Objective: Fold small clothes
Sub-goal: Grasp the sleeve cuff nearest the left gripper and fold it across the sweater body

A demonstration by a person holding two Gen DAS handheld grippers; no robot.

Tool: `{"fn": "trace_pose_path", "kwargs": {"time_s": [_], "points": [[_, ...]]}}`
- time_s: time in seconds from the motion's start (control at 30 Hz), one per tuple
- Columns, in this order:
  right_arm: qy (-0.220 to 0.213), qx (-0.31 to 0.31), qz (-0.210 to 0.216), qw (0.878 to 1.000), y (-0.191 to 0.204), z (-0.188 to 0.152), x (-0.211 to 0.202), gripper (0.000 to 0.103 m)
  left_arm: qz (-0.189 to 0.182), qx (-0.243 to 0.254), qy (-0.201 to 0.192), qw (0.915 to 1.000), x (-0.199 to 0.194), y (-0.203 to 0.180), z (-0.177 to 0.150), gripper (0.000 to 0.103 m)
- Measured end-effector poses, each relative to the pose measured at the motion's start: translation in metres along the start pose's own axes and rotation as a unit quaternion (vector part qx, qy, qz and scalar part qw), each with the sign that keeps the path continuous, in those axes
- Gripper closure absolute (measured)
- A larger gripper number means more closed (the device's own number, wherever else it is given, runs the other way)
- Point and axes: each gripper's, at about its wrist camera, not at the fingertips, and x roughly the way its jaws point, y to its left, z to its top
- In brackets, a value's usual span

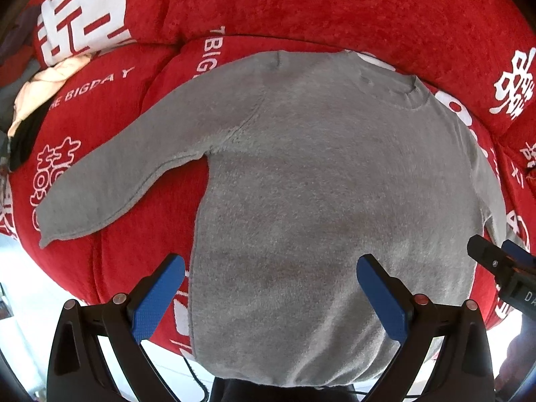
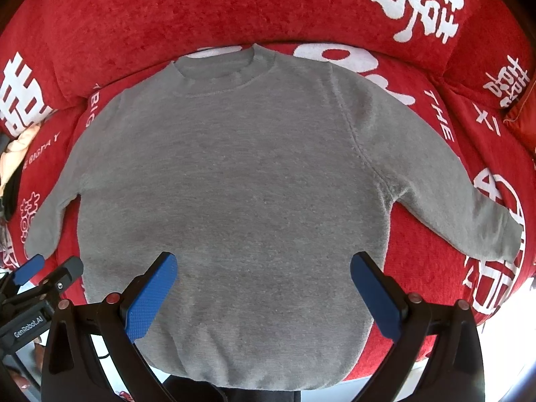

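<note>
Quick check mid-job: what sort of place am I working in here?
Probably a home living room: the grey sweater lies spread on a red sofa cover printed with white characters, other clothes heaped at its left end.

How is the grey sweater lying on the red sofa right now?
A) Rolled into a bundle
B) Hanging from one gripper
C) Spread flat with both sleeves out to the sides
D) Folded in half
C: the grey sweater lies flat on the red sofa, a sleeve stretched out each side, and both grippers are open, holding nothing.

grey sweater | unfolded, flat, sleeves spread | collar away, hem nearest | on red sofa
</note>
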Motion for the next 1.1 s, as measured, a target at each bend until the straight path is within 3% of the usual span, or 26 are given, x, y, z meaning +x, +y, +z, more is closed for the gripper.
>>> {"fn": "trace_pose_path", "kwargs": {"time_s": [0.17, 0.33, 0.4, 0.47, 0.6, 0.8, 0.97, 1.1], "points": [[-0.007, -0.021, -0.006, 1.000, 0.015, 0.003, -0.001, 0.000, 0.005, -0.011, -0.004, 0.9999, 0.002, 0.012, 0.000, 0.000], [-0.005, -0.052, -0.007, 0.999, 0.043, 0.004, -0.001, 0.000, -0.046, -0.040, 0.006, 0.9981, 0.008, 0.039, -0.003, 0.000], [-0.008, -0.075, -0.010, 0.997, 0.060, 0.003, -0.001, 0.000, -0.031, -0.071, -0.008, 0.9970, 0.008, 0.061, -0.006, 0.000], [-0.010, -0.094, -0.005, 0.996, 0.075, 0.002, -0.001, 0.000, -0.039, -0.118, -0.008, 0.9922, 0.014, 0.093, -0.009, 0.000], [-0.008, -0.124, 0.023, 0.992, 0.108, -0.003, 0.005, 0.000, -0.084, -0.226, -0.010, 0.9705, 0.030, 0.168, -0.020, 0.000], [0.000, -0.153, 0.065, 0.986, 0.154, -0.017, 0.023, 0.000, -0.131, -0.332, -0.087, 0.9301, 0.056, 0.263, -0.044, 0.000], [0.011, -0.169, 0.079, 0.982, 0.180, -0.026, 0.042, 0.000, -0.203, -0.357, -0.099, 0.9064, 0.096, 0.289, -0.045, 0.000], [0.023, -0.178, 0.082, 0.980, 0.196, -0.030, 0.051, 0.000, -0.232, -0.387, -0.120, 0.8843, 0.110, 0.295, -0.040, 0.000]]}}
